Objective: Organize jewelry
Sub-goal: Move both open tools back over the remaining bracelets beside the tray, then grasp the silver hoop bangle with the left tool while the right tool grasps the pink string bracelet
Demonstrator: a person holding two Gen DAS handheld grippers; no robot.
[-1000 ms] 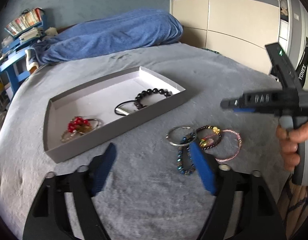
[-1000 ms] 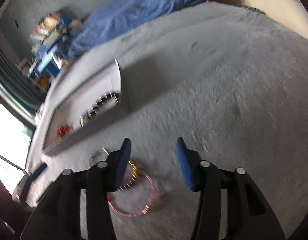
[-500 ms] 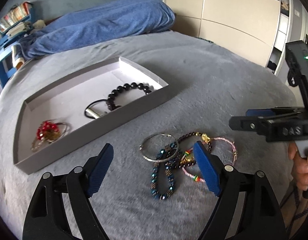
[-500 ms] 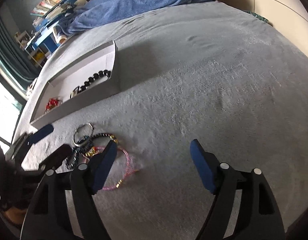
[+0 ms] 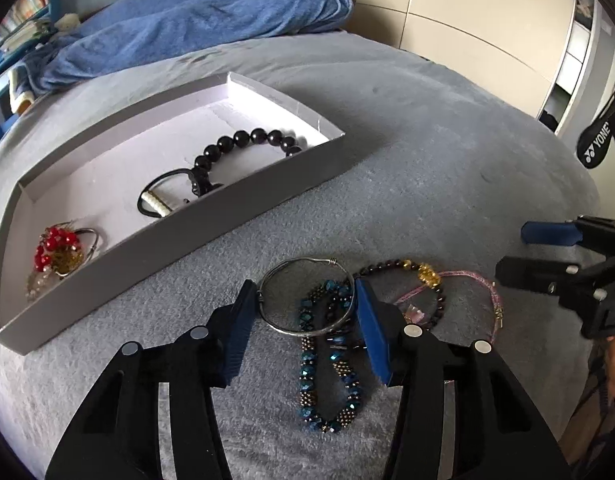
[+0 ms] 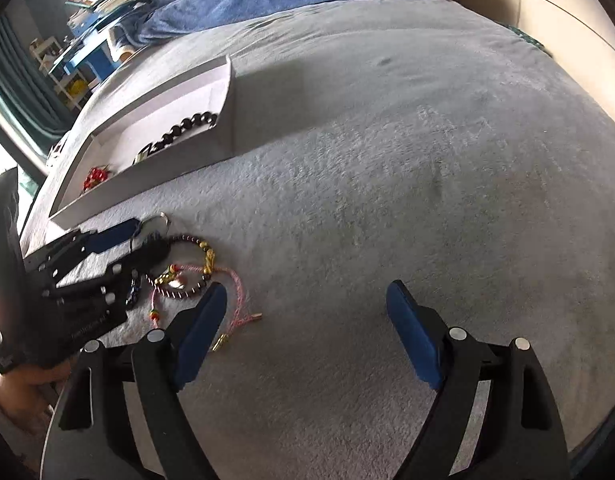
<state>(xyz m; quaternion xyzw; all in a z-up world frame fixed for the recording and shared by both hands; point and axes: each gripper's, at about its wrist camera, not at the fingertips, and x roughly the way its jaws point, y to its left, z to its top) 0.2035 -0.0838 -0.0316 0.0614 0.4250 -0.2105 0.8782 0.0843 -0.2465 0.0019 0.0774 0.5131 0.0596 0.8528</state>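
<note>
A grey tray (image 5: 211,232) on the bed holds a black bead bracelet (image 5: 243,142), a black cord piece (image 5: 159,200) and a red bead piece (image 5: 57,246). In front of it lies a pile: a silver bangle (image 5: 303,330), a blue bead bracelet (image 5: 327,384), a dark bead bracelet with gold beads (image 5: 427,278) and a pink cord bracelet (image 5: 493,300). My left gripper (image 5: 303,320) is open, its fingers astride the silver bangle, low over the pile. My right gripper (image 6: 303,336) is open and empty, right of the pile; the pink cord (image 6: 237,296) lies by its left finger.
The jewelry lies on a grey plush bed cover (image 6: 427,160). A blue blanket (image 5: 195,20) is bunched at the far side. Wardrobe doors (image 5: 467,28) stand at the right. The tray (image 6: 155,176) sits left of the right gripper's view.
My left gripper has moved forward and down over the pile and its fingers have narrowed around the silver bangle. My right gripper has opened wider and steadied to the right of the pile.
</note>
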